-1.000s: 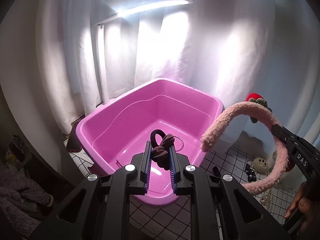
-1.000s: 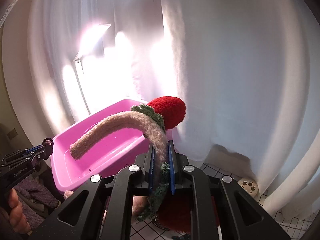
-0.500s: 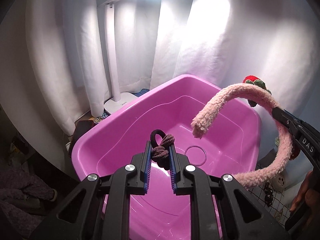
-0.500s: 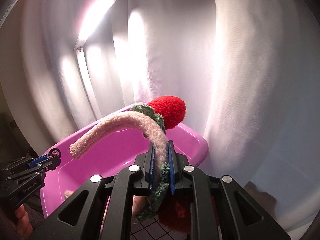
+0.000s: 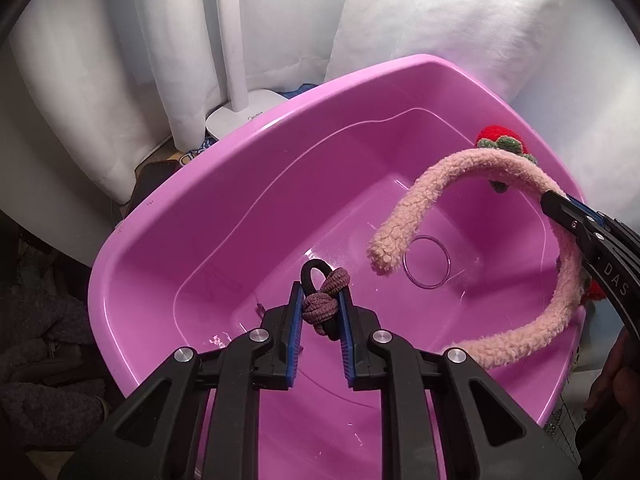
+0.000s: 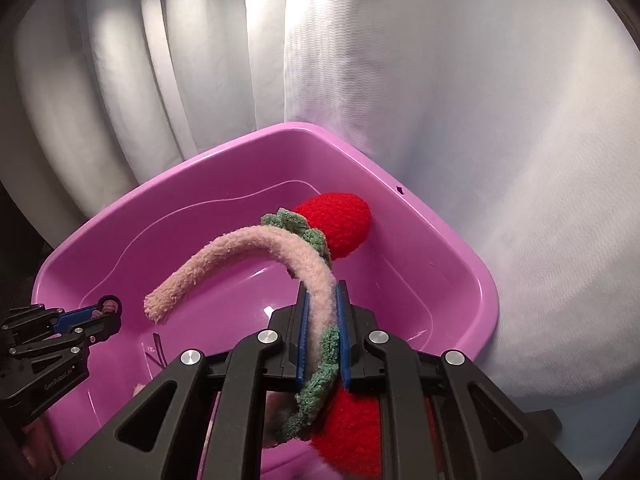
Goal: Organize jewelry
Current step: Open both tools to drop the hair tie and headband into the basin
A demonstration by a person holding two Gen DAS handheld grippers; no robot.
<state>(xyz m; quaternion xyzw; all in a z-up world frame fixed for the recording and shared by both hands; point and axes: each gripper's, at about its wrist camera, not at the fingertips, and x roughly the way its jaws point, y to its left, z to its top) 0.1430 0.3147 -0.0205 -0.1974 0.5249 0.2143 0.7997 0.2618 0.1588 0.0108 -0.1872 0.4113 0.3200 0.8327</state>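
Note:
My left gripper (image 5: 320,300) is shut on a knotted brown and black hair tie (image 5: 322,304) and holds it over the pink plastic tub (image 5: 168,216). My right gripper (image 6: 320,300) is shut on a fuzzy pink headband (image 6: 224,264) with red strawberries (image 6: 340,224) and green leaves. It holds the headband over the tub's right side (image 6: 440,240). In the left wrist view the headband (image 5: 440,176) hangs above a thin clear ring (image 5: 426,262) that lies on the tub floor. The left gripper also shows at the left edge of the right wrist view (image 6: 106,310).
White curtains (image 6: 440,80) hang close behind the tub. A white lamp base (image 5: 244,120) and its pole stand behind the tub's far left rim. Dark fabric (image 5: 36,340) lies at the lower left. A patch of tiled surface (image 5: 568,412) shows at the lower right.
Both grippers have moved forward and tipped down over the tub, which now fills the views. The headband has come from beside the tub to above its inside. Both holds are unchanged.

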